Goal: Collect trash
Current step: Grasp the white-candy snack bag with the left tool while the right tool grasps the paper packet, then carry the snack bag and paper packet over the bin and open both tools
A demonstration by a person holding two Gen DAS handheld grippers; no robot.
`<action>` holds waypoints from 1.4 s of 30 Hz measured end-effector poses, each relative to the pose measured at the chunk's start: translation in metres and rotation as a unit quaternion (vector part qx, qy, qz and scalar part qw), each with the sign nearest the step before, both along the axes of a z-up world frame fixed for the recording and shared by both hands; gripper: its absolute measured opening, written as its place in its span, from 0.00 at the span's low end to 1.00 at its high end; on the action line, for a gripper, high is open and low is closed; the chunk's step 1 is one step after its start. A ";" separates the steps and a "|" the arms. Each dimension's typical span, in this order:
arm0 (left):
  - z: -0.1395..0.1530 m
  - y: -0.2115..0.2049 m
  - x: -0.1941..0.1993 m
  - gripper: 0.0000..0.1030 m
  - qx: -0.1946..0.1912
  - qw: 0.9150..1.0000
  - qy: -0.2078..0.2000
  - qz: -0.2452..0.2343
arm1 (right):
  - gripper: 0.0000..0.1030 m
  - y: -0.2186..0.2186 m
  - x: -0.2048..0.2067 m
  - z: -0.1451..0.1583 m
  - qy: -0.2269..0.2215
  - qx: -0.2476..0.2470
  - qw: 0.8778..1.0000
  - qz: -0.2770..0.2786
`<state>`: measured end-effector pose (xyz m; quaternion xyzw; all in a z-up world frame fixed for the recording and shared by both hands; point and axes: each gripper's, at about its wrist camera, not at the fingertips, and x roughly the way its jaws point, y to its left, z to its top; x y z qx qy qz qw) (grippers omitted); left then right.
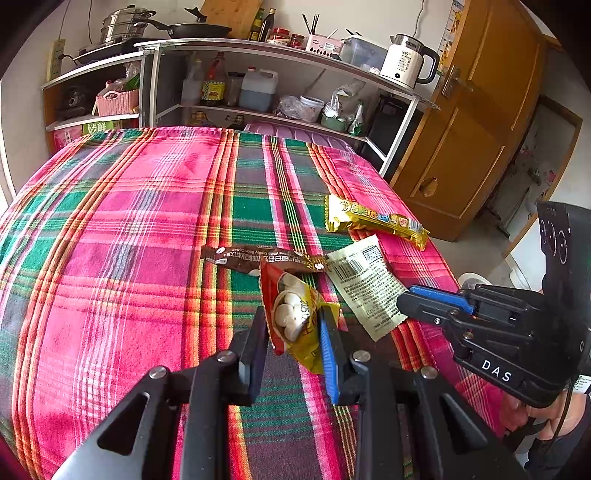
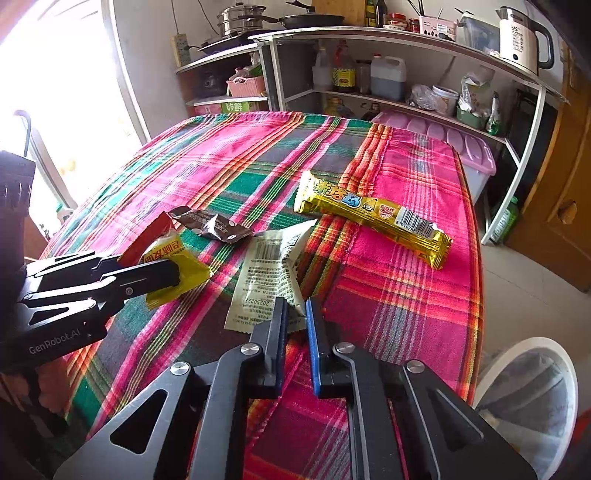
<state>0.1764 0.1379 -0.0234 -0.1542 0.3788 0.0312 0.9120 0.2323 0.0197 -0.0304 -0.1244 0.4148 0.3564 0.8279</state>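
Left gripper clamped on red-yellow snack packet; right gripper pinching pale printed wrapper on plaid tablecloth

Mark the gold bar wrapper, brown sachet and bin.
gold bar wrapper (image 2: 373, 218): right wrist view, middle of its printed face.
brown sachet (image 1: 236, 258): left wrist view, left half, clear of the red packet.
bin (image 2: 532, 402): right wrist view, liner inside the white rim.

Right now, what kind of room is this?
Probably a home kitchen. Shelves along the wall hold a steamer pot and frying pan, oil bottles, and an electric kettle. A table with a plaid cloth stands in front.
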 end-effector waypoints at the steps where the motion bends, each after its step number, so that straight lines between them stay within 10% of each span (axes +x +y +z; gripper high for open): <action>1: 0.001 0.000 -0.002 0.27 0.000 1.000 -0.002 -0.001 | 0.07 0.000 0.000 0.001 -0.001 0.001 1.000 0.000; 42: 0.042 -0.082 -0.045 0.27 0.043 0.996 -0.046 -0.062 | 0.03 -0.124 -0.074 0.044 -0.037 0.089 0.990 -0.104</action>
